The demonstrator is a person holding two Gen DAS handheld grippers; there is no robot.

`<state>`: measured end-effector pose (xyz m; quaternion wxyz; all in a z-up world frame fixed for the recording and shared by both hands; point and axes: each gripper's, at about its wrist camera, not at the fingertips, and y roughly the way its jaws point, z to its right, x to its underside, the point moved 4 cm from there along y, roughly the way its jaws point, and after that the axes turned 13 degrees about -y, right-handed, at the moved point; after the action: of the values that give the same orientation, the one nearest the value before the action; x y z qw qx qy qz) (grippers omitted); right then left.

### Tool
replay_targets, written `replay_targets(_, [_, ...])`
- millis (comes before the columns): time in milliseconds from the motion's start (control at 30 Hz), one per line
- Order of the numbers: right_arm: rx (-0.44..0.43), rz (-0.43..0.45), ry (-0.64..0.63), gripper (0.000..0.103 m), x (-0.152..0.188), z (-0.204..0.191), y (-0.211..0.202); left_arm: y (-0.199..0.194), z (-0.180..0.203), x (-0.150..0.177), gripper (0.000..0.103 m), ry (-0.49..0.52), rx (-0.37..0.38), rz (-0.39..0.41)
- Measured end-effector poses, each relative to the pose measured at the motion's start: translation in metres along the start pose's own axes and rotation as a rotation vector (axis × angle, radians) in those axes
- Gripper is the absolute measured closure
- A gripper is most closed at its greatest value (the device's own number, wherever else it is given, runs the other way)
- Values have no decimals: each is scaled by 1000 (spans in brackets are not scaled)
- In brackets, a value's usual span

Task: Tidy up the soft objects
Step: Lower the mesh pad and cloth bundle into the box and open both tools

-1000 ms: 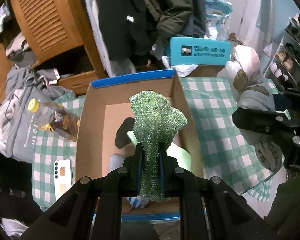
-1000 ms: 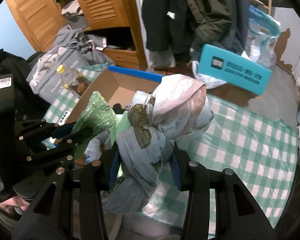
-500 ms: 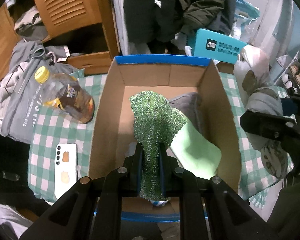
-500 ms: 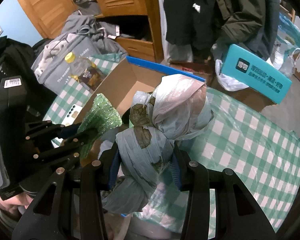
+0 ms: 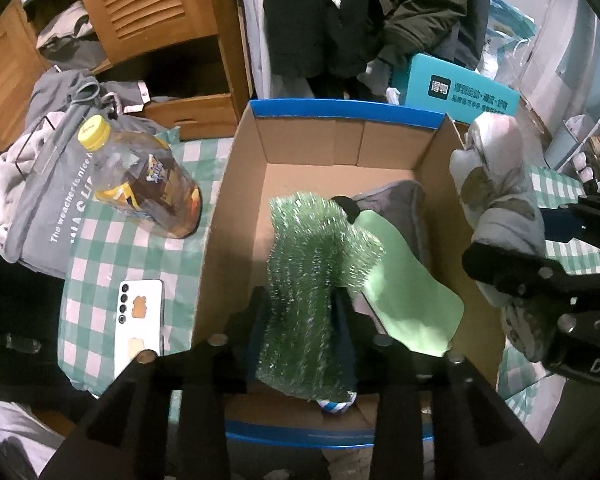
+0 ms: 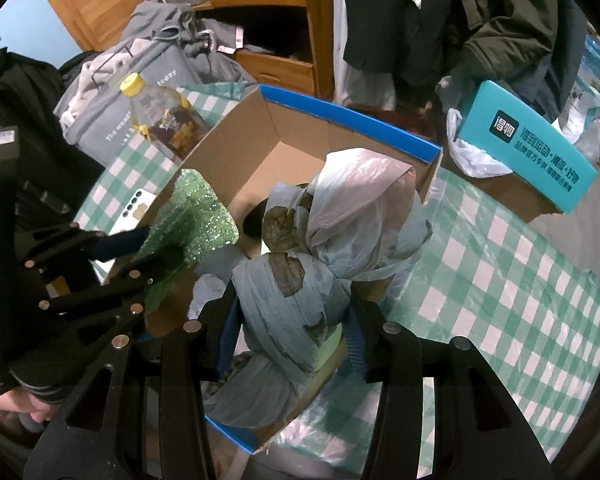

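Left gripper (image 5: 302, 320) over the cardboard box (image 5: 236, 200), jaws just easing apart, green sparkly cloth (image 5: 312, 272) between them, pads seemingly off it; let it fall clear inside; right gripper (image 6: 290, 332) pinches the knotted bag bundle (image 6: 324, 248) at the box's rim; bring it fully over the opening first.

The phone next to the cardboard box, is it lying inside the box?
No, the white phone lies on the checked tablecloth to the left of the cardboard box, outside its wall.
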<state>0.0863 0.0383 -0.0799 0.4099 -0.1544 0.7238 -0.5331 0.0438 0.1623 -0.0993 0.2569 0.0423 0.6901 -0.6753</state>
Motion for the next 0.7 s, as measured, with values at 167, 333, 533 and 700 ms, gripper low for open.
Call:
replay_targets(167, [29, -5, -15, 41, -1, -1, 2, -5, -3, 0, 60, 7, -18, 12])
replay_targets(333, [50, 1, -7, 40, -1, 3, -5, -19, -1, -1, 47, 20, -17, 42])
replay_targets(533, [77, 36, 15, 39, 2, 7, -28, -41, 1, -3, 35, 34, -1, 83])
replay_targets(700, [90, 70, 19, 39, 6, 6, -50, -57, 2, -3, 26, 46, 1, 119])
